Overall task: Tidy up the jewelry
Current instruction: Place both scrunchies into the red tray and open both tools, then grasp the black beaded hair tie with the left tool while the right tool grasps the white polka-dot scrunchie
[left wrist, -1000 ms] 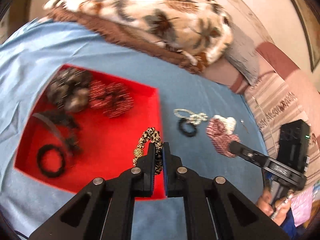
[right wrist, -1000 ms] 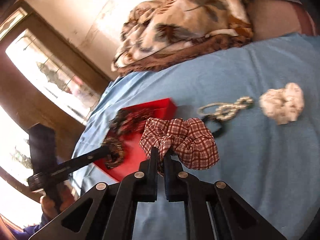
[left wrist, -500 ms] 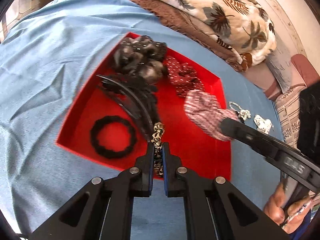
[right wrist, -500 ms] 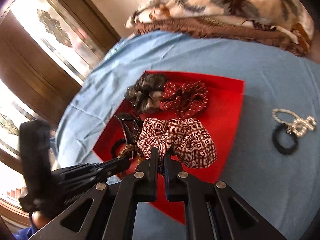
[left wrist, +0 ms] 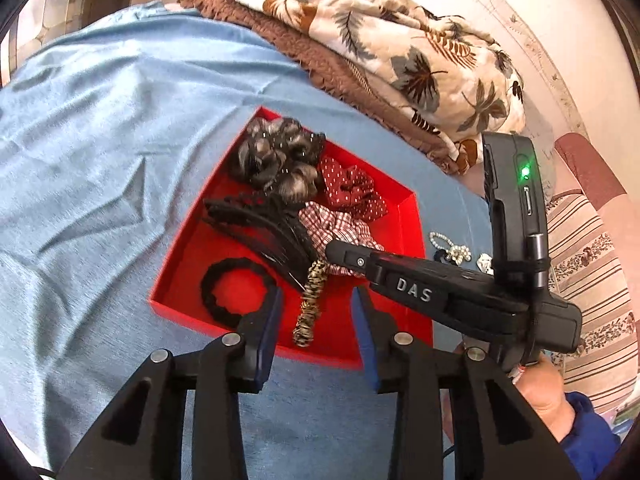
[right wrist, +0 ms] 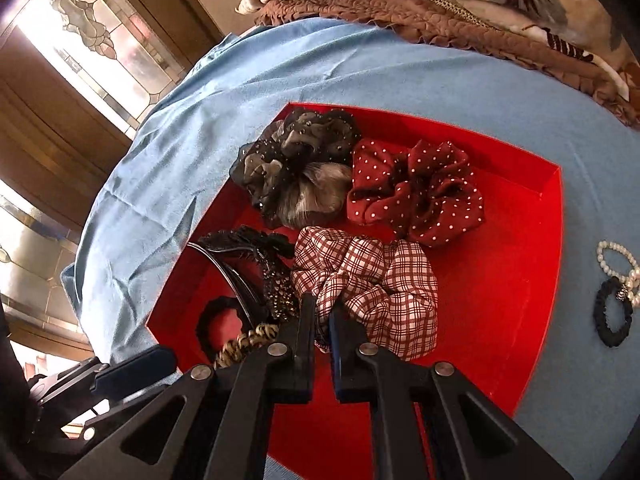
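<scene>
Over the shallow red tray (left wrist: pixel 412 216), the left gripper (left wrist: pixel 316 316) was opening, its jaws clear of the leopard-print fabric band (left wrist: pixel 310 304) lying inside, while the right gripper (right wrist: pixel 322 316) pinched the red-and-white plaid scrunchie (right wrist: pixel 372 280) resting there, seemingly to sort them together.

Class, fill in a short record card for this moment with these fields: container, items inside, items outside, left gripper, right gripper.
container: red tray on blue cloth
items inside: grey-black scrunchie, dotted red scrunchie, checked scrunchie, black hairbands, black hair tie, leopard-print band
items outside: pearl bracelet, small black scrunchie
left gripper: opening, leopard-print band lying loose between the fingers
right gripper: opening a little, checked scrunchie's edge still between the fingers
</scene>
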Action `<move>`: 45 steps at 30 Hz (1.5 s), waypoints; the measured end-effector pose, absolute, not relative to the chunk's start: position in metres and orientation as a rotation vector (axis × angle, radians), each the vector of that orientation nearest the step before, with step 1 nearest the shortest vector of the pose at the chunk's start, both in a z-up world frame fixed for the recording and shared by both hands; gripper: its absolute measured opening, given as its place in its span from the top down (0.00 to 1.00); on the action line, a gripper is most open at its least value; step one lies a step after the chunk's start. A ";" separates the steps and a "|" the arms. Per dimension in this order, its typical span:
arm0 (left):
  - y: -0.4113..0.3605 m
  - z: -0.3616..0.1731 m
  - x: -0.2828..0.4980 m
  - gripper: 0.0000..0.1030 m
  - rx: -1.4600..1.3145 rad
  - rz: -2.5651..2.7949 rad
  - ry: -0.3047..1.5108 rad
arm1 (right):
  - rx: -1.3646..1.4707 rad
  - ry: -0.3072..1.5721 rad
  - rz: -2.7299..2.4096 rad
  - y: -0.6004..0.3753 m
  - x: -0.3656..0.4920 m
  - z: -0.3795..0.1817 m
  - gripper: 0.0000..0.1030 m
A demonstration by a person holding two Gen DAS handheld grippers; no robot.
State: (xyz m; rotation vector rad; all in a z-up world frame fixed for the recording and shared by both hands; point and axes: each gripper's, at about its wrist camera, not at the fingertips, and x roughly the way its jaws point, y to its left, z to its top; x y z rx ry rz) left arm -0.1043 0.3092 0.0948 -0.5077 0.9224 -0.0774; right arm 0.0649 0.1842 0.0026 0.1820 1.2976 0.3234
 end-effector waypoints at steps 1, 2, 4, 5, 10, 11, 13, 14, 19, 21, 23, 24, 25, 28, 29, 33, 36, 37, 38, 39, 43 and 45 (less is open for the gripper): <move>0.309 0.096 -0.105 0.64 -0.500 -0.069 0.914 | 0.190 1.295 0.325 0.183 0.065 0.005 0.83; 0.309 0.097 -0.105 0.63 -0.492 -0.059 0.907 | 0.196 1.286 0.323 0.181 0.063 0.009 0.80; 0.307 0.098 -0.105 0.61 -0.478 -0.045 0.900 | 0.211 1.262 0.324 0.174 0.060 0.021 0.68; 0.307 0.098 -0.104 0.60 -0.473 -0.041 0.899 | 0.212 1.252 0.321 0.172 0.058 0.027 0.66; 0.298 0.097 -0.102 0.55 -0.434 -0.008 0.889 | 0.227 1.205 0.298 0.141 0.041 0.055 0.64; 0.295 0.097 -0.102 0.54 -0.424 -0.005 0.884 | 0.231 1.195 0.288 0.131 0.035 0.062 0.64; 0.289 0.098 -0.103 0.53 -0.400 -0.004 0.873 | 0.243 1.173 0.257 0.104 0.023 0.073 0.62; 0.286 0.098 -0.103 0.51 -0.387 -0.002 0.867 | 0.251 1.161 0.236 0.088 0.015 0.080 0.59; 0.261 0.100 -0.106 0.49 -0.293 0.007 0.833 | 0.274 1.087 0.054 -0.010 -0.036 0.102 0.47; 0.249 0.102 -0.109 0.49 -0.257 0.001 0.821 | 0.303 1.069 -0.025 -0.048 -0.056 0.104 0.47; 0.236 0.104 -0.110 0.49 -0.231 -0.006 0.823 | 0.348 1.048 -0.099 -0.084 -0.073 0.103 0.47; 0.229 0.106 -0.111 0.49 -0.227 -0.017 0.829 | 0.374 1.036 -0.135 -0.101 -0.081 0.101 0.47; 0.221 0.108 -0.112 0.49 -0.227 -0.035 0.836 | 0.400 1.023 -0.166 -0.117 -0.086 0.099 0.47; 0.192 0.116 -0.106 0.49 -0.197 -0.093 0.861 | 0.463 0.992 -0.221 -0.150 -0.097 0.093 0.47; 0.180 0.118 -0.104 0.49 -0.170 -0.105 0.866 | 0.485 0.982 -0.230 -0.159 -0.098 0.089 0.47; 0.137 0.123 -0.083 0.49 -0.097 -0.140 0.897 | 0.556 0.964 -0.237 -0.181 -0.093 0.070 0.47; 0.112 0.119 -0.058 0.49 -0.085 -0.148 0.936 | 0.616 0.981 -0.221 -0.190 -0.086 0.056 0.47; 0.103 0.116 -0.047 0.49 -0.081 -0.152 0.949 | 0.624 0.982 -0.212 -0.192 -0.084 0.055 0.47; 0.094 0.112 -0.036 0.49 -0.075 -0.152 0.962 | 0.621 0.981 -0.204 -0.193 -0.080 0.056 0.47; 0.087 0.108 -0.028 0.49 -0.069 -0.150 0.972 | 0.606 0.980 -0.195 -0.193 -0.077 0.057 0.47; 0.067 0.085 0.011 0.49 -0.037 -0.122 1.030 | 0.559 0.979 -0.177 -0.194 -0.064 0.056 0.47; 0.062 0.072 0.028 0.49 -0.026 -0.104 1.049 | 0.556 0.980 -0.170 -0.197 -0.059 0.053 0.47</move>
